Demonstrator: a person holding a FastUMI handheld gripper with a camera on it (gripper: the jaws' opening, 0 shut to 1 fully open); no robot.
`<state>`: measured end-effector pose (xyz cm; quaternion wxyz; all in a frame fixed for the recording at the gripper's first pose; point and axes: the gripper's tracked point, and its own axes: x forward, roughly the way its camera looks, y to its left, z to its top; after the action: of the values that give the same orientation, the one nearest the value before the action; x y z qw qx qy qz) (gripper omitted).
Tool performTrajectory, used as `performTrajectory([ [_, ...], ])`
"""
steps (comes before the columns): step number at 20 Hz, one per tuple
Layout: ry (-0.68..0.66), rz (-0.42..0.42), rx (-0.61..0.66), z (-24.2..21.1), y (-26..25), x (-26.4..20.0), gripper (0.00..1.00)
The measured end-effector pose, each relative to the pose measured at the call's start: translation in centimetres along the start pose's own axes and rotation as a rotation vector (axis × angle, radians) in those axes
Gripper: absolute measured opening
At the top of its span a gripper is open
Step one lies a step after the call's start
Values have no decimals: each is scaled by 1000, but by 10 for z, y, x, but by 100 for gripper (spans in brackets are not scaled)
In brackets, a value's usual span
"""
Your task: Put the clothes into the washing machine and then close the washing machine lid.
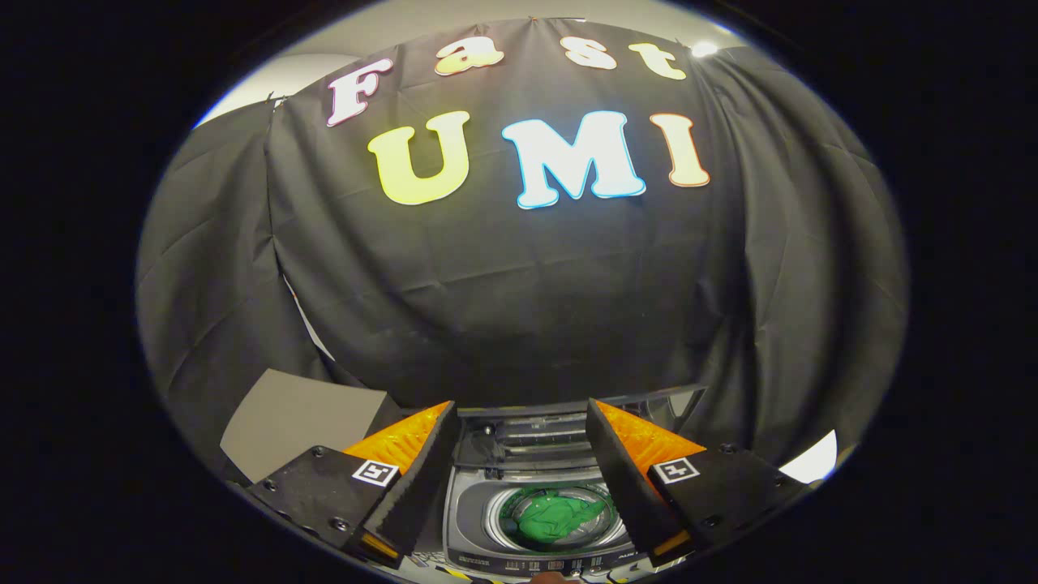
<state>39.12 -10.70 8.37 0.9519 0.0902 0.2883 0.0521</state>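
1 green garment lies bunched inside the round drum of 1 top-loading washing machine, seen in the gap between the fingers and below them. The lid is up, folded back at the machine's far edge against the black cloth wall. The gripper has its 2 fingers spread wide apart, holding nothing, their orange-faced tips flanking the raised lid. The drum mouth lies uncovered. 1 grey panel sits off beyond the left finger.
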Motion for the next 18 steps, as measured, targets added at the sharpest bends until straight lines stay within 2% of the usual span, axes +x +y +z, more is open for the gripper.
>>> performTrajectory([
  [5, 29, -1, 24, 16, 0, 31, 98],
  [10, 49, -53, 21, 20, -13, 70, 98],
  [14, 88, -67, -12, 11, -15, 96, 98],
  [18, 116, -66, 17, 5, -18, 119, 98],
])
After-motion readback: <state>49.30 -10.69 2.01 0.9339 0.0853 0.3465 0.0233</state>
